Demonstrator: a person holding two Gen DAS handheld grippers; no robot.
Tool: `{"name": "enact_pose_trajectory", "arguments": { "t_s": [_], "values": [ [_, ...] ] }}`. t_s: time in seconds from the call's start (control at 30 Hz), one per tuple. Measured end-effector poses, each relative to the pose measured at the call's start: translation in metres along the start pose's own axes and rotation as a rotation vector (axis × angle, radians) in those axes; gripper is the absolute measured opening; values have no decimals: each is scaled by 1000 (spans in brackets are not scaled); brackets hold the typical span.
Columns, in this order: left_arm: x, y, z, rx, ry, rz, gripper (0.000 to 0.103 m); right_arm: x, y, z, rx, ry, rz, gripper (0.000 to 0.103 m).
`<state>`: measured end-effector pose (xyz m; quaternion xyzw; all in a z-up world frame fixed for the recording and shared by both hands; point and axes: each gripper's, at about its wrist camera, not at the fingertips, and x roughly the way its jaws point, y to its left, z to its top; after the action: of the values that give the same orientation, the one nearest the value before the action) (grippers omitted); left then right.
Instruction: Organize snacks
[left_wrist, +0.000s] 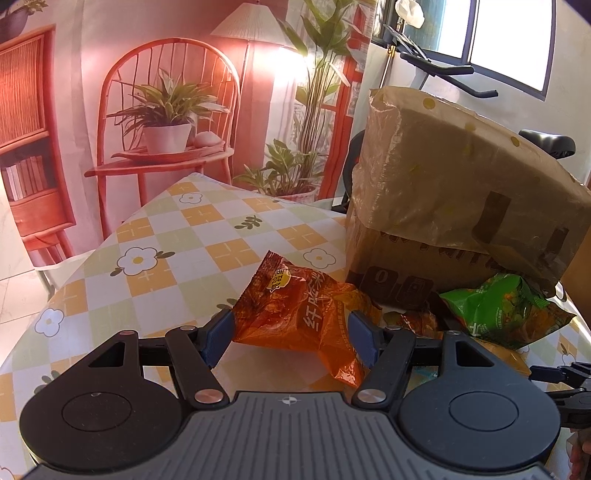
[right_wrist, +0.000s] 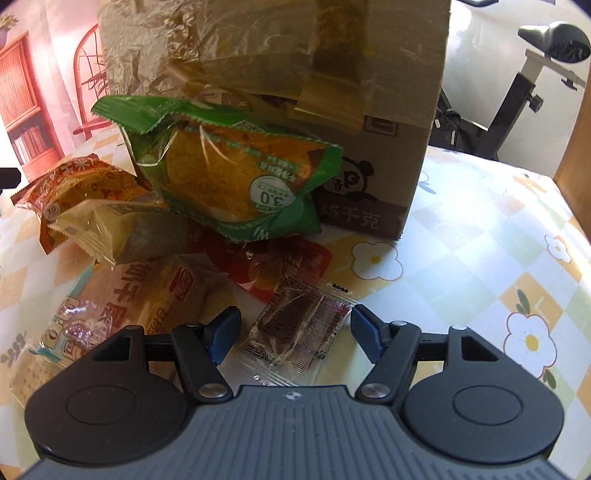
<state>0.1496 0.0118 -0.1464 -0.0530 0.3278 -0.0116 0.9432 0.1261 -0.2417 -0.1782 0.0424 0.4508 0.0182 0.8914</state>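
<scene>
Biggest thing here is the tabletop (left_wrist: 192, 236), covered in a checkered orange, green and white cloth with little flower prints. On it sits a cardboard box (right_wrist: 388, 155) with a panda printed low on its side, and crinkly plastic wrap (left_wrist: 443, 166) draped over the top. The snacks are all piled right in front of the box.

The green snack bag (right_wrist: 236, 177) leans against the front of the box, sitting on top of the other packets. Left of it in the right wrist view there's an orange snack bag (right_wrist: 74, 184), with a pale yellow packet (right_wrist: 107, 225) overlapping it. Below those lies a clear bread packet (right_wrist: 147, 295) with red characters, and a red packet (right_wrist: 273, 266) pokes out from under the green one.

Left gripper (left_wrist: 291, 334) is spread fairly wide, with an orange snack bag (left_wrist: 295, 310) between its blue pads. The pads look right up against the bag's edges, but I can't tell if it's actually clamped.

Right gripper (right_wrist: 295, 332) is wide open too, holding nothing, with a small clear packet (right_wrist: 295, 328) holding something dark lying flat on the tabletop between its fingers, not touching either pad.
</scene>
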Motion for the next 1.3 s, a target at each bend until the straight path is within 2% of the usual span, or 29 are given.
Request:
{"name": "enact_pose_trajectory", "arguments": {
  "t_s": [0.17,0.27,0.4,0.5,0.6,0.73,0.87,1.13,1.23,1.27,1.3],
  "values": [
    [-1,0,-2,8,2,-11,70,-4,-4,-6,11,-39,-16,52],
    [2,1,1,13,3,-12,70,-7,-11,-9,-2,-48,-3,47],
    [12,-1,13,40,-2,-36,71,-6,-15,-13,8,-63,5,47],
    [32,-2,23,61,14,-30,79,-3,-14,-16,8,-80,6,47],
    [51,0,28,80,26,-28,80,-2,-14,-18,2,-89,8,47],
    [82,8,27,45,165,-62,85,-7,-14,-21,2,-92,10,47],
    [85,4,17,86,147,-47,92,-9,-15,-23,5,-103,14,47],
    [90,10,12,36,147,-47,97,-10,-15,-23,2,-104,13,47],
    [89,10,11,37,137,-52,93,-10,-15,-24,4,-106,12,47],
    [86,10,11,39,126,-65,81,-10,-15,-24,5,-106,12,47],
    [83,11,12,28,121,-102,66,-10,-15,-24,7,-106,12,47]
  ]
}}
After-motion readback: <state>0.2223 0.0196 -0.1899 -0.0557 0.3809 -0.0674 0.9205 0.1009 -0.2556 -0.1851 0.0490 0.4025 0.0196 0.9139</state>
